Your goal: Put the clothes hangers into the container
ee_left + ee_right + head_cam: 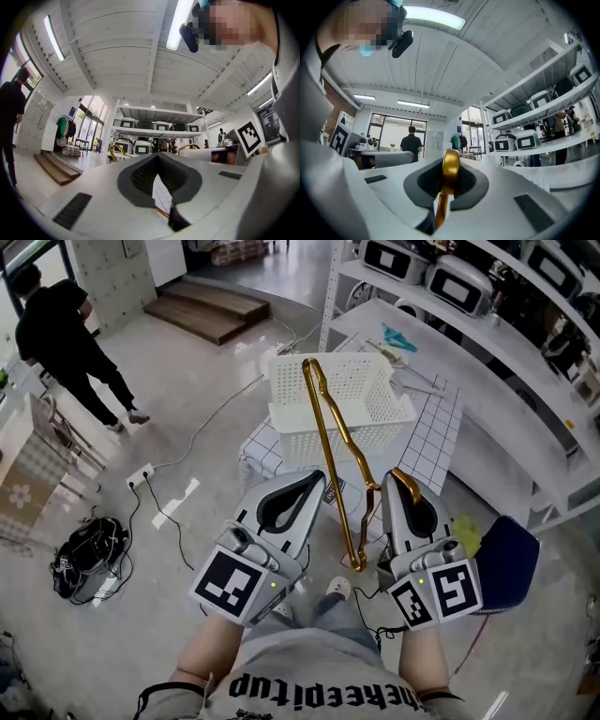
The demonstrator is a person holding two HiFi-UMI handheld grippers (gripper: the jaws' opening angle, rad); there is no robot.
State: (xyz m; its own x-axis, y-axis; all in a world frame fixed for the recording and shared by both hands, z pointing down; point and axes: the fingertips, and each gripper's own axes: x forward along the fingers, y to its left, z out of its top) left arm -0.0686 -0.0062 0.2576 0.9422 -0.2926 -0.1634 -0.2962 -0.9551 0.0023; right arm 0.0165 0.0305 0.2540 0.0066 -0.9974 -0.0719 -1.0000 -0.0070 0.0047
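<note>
A gold clothes hanger hangs in front of me, its long arms reaching up over the white slatted basket. My right gripper is shut on the hanger's hook, which shows as a gold curve between the pads in the right gripper view. My left gripper sits just left of the hanger's arm, and its pads meet at the tips. A bit of gold wire shows through the gap below them, and I see nothing pinched between the tips.
The basket stands on a small table with a grid-patterned cloth. White shelves with appliances run along the right. A dark blue chair is at lower right. A person in black walks at far left; cables lie on the floor.
</note>
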